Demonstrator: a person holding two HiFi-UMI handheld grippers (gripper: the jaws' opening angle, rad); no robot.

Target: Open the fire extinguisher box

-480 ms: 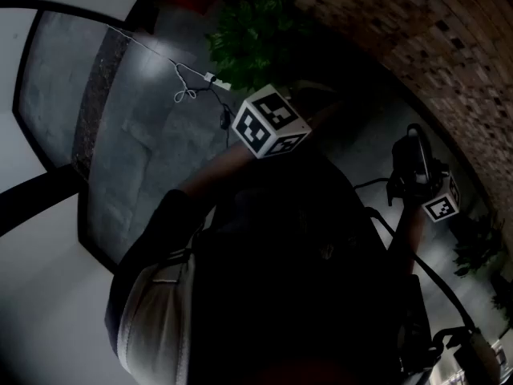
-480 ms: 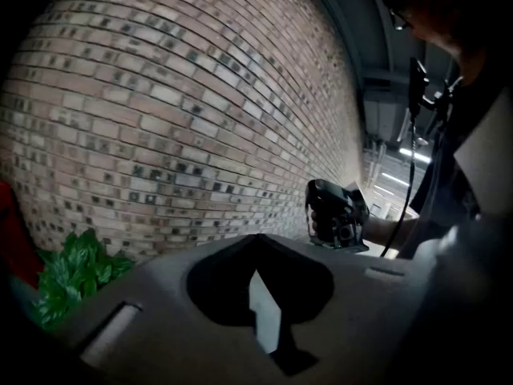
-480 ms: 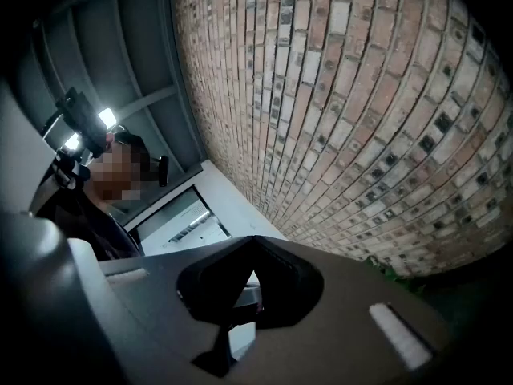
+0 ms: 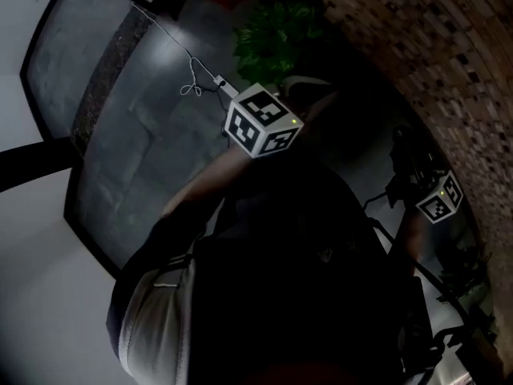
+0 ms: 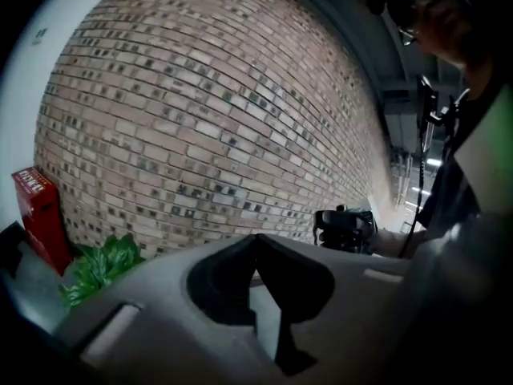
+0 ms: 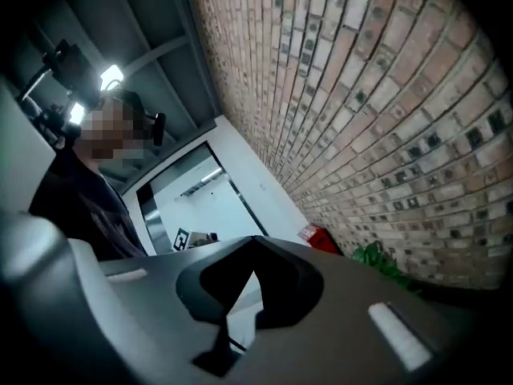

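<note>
Standing well short of the box (image 5: 36,215): it's red, at the foot of the brick wall (image 5: 224,119), with a plant (image 5: 100,265) just beside it. Left gripper (image 5: 256,239) has its jaws together with nothing in them. Right gripper (image 6: 255,243) is the same, closed and empty. Neither is near the box.

Risks, my read:
- Closed jaws will bump the door instead of catching a handle unless they're opened on approach.
- The scene is dim, so the latch side is easy to misjudge.
- A loose cable (image 4: 192,83) on the floor near the plant could snag a foot.

The box is the only container. Its door state and contents are too small to tell.
</note>
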